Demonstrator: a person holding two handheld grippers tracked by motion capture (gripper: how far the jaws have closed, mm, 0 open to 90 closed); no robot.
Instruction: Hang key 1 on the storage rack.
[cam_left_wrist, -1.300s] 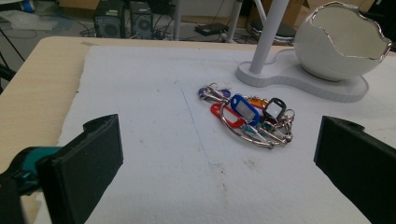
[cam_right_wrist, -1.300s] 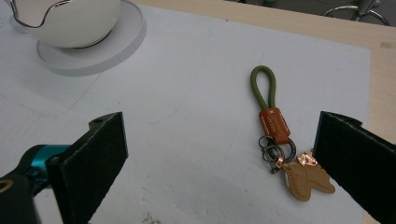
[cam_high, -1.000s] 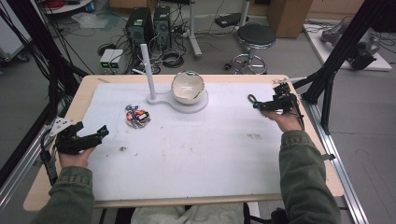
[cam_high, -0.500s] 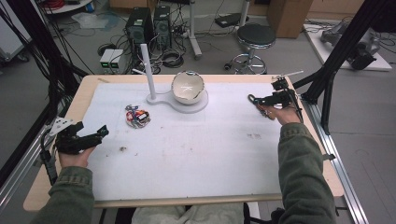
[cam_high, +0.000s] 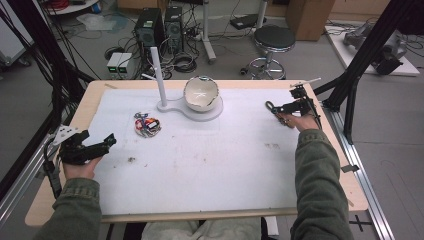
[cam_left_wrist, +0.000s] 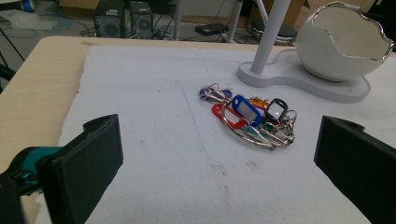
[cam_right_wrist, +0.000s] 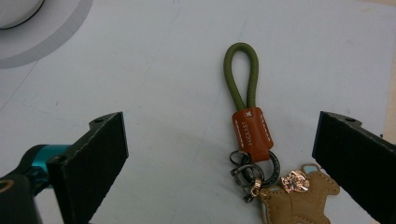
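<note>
Broadly, the white mat covers most of the wooden table, whose near edge is partly hidden by the person's sleeves. At the far side stands a white stand carrying an eggshell-shaped bowl; its post runs off the top in the left gripper view. The left gripper rests at the mat's left edge, jaws wide, aimed at a bunch of tagged keys lying near the stand. The right gripper, jaws wide too, hovers over a keychain with an olive loop and orange leather tab; its tan charm is cut off at the bottom edge.
</note>
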